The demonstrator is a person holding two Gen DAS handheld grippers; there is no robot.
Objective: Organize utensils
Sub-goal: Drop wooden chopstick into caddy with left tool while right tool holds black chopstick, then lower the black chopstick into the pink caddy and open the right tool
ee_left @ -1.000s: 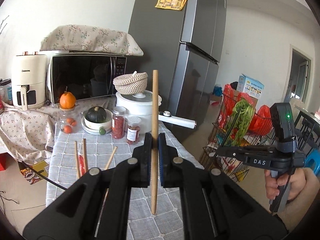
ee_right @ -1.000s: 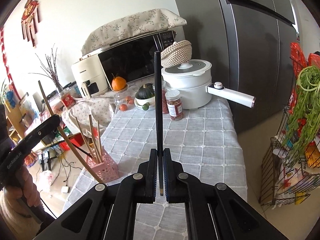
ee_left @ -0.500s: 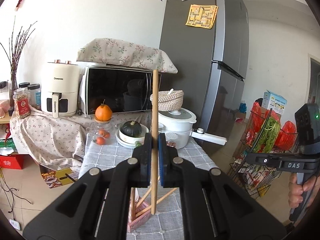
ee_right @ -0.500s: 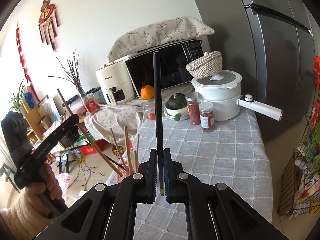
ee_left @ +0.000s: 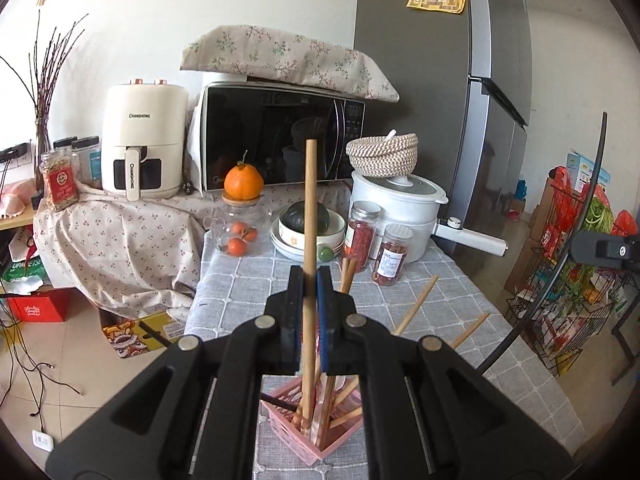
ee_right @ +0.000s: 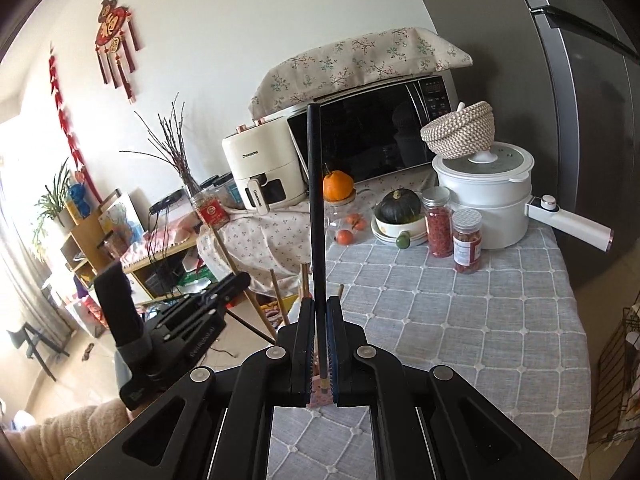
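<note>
We are clamping our left gripper (ee_left: 310, 280) tight on a wooden chopstick (ee_left: 309, 216), upright, its lower end dipping into the pink holder (ee_left: 308, 446) on the grey checked tablecloth (ee_left: 440, 320). Our right gripper (ee_right: 319, 312) is pinching an upright black chopstick (ee_right: 316, 200) above that holder's corner.

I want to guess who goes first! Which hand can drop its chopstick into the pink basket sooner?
Probably the left. The left hand-held gripper holds its wooden chopstick with the tip already at the pink basket. The right hand-held gripper holds a black chopstick, with the basket mostly hidden beneath it.
</note>
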